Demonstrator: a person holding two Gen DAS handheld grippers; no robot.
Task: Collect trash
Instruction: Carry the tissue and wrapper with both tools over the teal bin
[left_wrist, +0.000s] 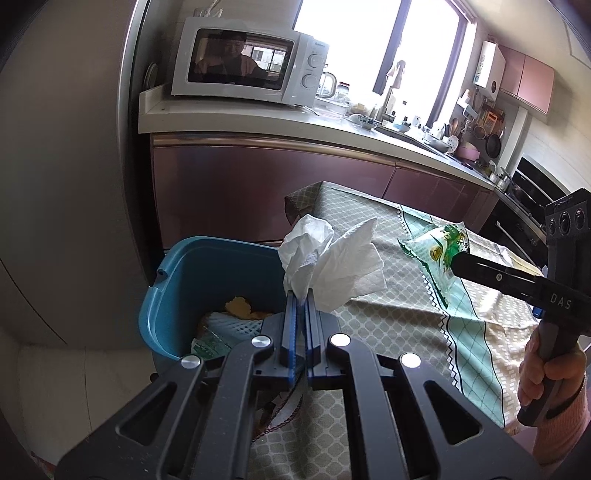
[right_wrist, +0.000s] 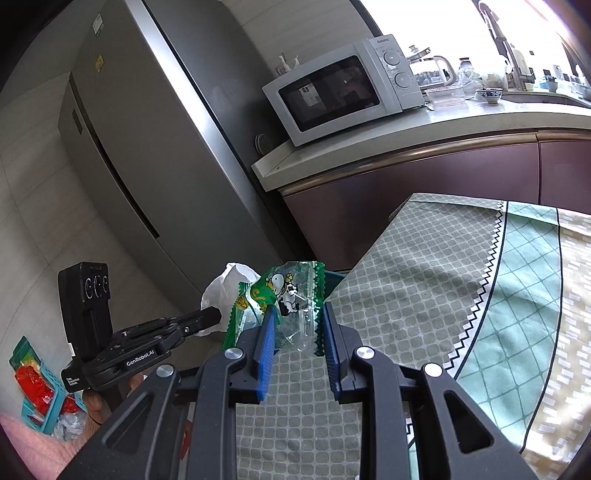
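In the left wrist view my left gripper (left_wrist: 301, 295) is shut on a crumpled white tissue (left_wrist: 332, 258), held over the table corner beside the blue bin (left_wrist: 177, 280). Inside the bin lie a yellow scrap (left_wrist: 240, 308), a white foam net and a green packet. To the right, my right gripper (left_wrist: 456, 260) holds a green and clear snack wrapper (left_wrist: 436, 247) above the tablecloth. The right wrist view shows the right gripper (right_wrist: 299, 317) with its blue pads pressed on that wrapper (right_wrist: 291, 295). Left of it are the left gripper (right_wrist: 212, 317) and the tissue (right_wrist: 229, 284). A sliver of the bin (right_wrist: 334, 277) shows behind.
The table (right_wrist: 424, 258) has a green patterned cloth. Beyond it stand maroon cabinets under a counter with a white microwave (left_wrist: 247, 62) and dishes. A grey fridge (right_wrist: 147, 147) rises at left. A teal basket (right_wrist: 37, 387) with red packets sits on the floor.
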